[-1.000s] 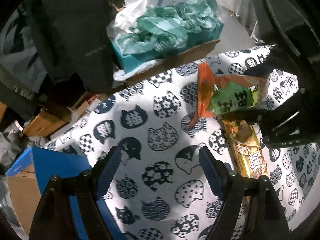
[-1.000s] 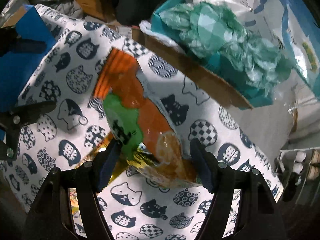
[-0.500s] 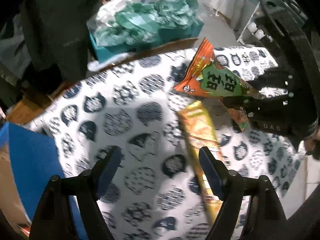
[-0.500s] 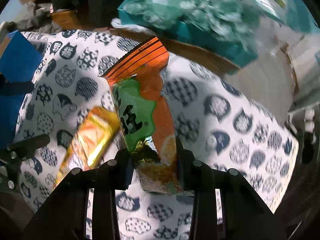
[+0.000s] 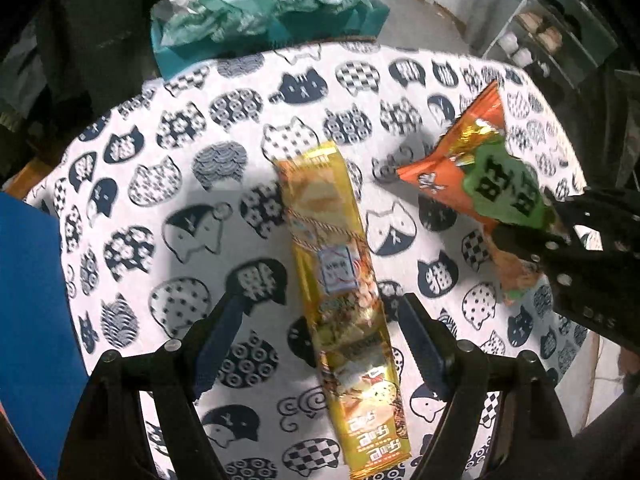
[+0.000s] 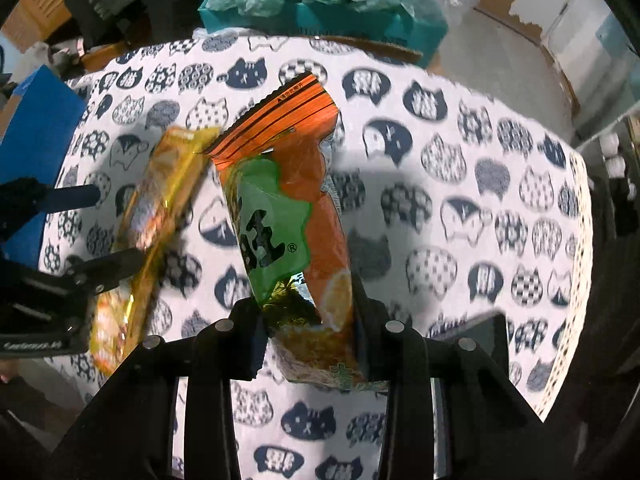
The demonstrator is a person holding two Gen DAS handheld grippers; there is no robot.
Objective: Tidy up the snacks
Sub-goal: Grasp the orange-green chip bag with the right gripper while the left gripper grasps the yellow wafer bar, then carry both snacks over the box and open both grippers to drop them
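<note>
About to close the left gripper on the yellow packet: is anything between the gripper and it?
Nothing visible. The left gripper is open, with the yellow packet lying flat on the cat-print cloth between its fingers. The orange bag is off to the right, held in the right gripper.

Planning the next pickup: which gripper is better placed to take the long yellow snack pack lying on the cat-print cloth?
Left. The left gripper is open with the yellow pack between its fingers; the right gripper is shut on the orange bag.
</note>
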